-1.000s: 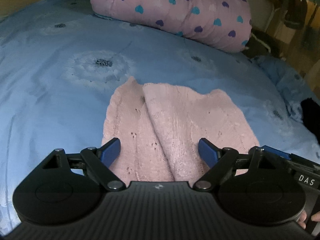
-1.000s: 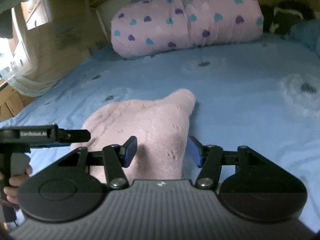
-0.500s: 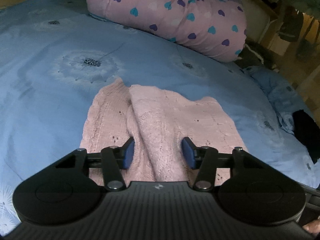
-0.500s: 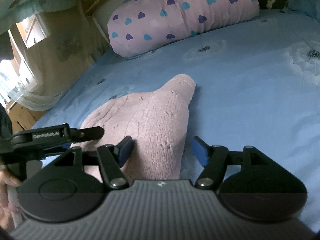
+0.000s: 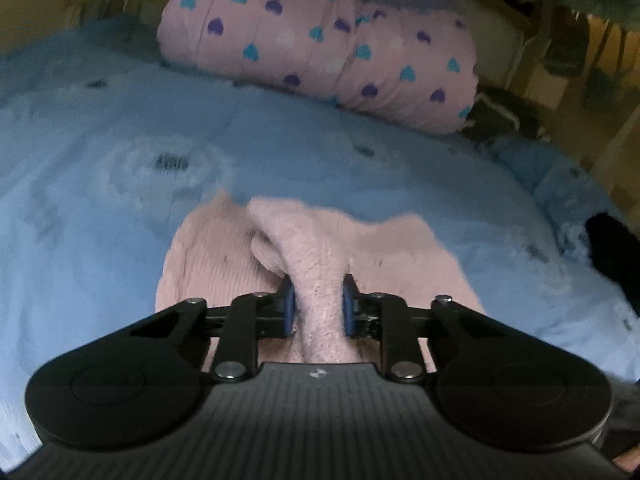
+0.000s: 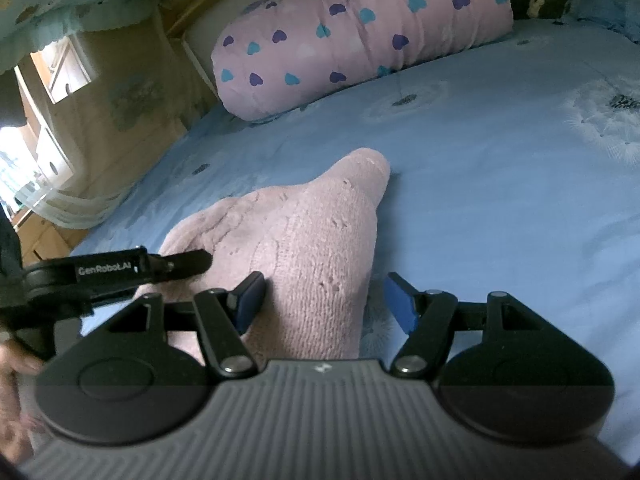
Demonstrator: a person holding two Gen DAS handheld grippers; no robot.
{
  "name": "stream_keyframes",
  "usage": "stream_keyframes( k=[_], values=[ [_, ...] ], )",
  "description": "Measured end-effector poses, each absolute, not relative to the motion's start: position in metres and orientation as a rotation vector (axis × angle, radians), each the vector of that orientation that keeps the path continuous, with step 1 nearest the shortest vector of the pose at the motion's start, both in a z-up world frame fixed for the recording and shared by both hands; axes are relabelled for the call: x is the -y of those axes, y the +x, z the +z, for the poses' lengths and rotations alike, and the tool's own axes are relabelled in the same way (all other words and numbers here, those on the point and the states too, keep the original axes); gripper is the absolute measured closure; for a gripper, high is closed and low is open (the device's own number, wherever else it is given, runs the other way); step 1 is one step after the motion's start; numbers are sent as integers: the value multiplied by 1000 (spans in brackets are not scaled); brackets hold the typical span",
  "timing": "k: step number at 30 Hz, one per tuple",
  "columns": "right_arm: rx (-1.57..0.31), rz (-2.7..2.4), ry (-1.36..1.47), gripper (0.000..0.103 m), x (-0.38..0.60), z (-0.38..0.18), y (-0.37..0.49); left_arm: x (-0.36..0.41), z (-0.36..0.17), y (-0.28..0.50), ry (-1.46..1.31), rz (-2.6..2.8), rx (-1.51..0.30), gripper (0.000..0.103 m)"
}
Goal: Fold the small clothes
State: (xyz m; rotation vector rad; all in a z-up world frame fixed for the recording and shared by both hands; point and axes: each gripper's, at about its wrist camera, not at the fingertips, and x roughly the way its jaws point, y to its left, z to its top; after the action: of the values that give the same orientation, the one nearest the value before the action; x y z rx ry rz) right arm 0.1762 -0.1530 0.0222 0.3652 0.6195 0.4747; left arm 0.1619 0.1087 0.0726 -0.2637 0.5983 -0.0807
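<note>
A pink knitted garment [image 5: 224,256] lies on the blue bedsheet [image 5: 100,208]. My left gripper [image 5: 318,304] is shut on a bunched ridge of the garment near its front edge. In the right wrist view the garment [image 6: 304,240] rises in a fold. My right gripper [image 6: 324,300] is open, its jaws either side of the fold's near edge. The left gripper's body [image 6: 104,276] shows at the left of that view.
A pink pillow with blue and purple hearts [image 5: 320,44] lies across the head of the bed; it also shows in the right wrist view [image 6: 360,28]. A dark item [image 5: 612,256] lies at the bed's right edge. Wooden furniture [image 6: 44,236] stands beside the bed.
My left gripper has closed from wide open onto the garment and bunched it into a ridge. My right gripper has stayed open and moved slightly closer over the garment's edge.
</note>
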Motion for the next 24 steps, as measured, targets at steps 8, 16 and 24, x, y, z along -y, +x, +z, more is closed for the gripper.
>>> stream_keyframes(
  k=[8,16,24],
  values=[
    [-586,543,350,34,135,29,167,-156,81,160,-311,39,-563,83],
    [-568,579,220,34,117,29,157,-172,63,163,-318,33,-668,72],
    [-615,589,331,34,126,23,165,-187,56,154,-385,35,-720,38]
  ],
)
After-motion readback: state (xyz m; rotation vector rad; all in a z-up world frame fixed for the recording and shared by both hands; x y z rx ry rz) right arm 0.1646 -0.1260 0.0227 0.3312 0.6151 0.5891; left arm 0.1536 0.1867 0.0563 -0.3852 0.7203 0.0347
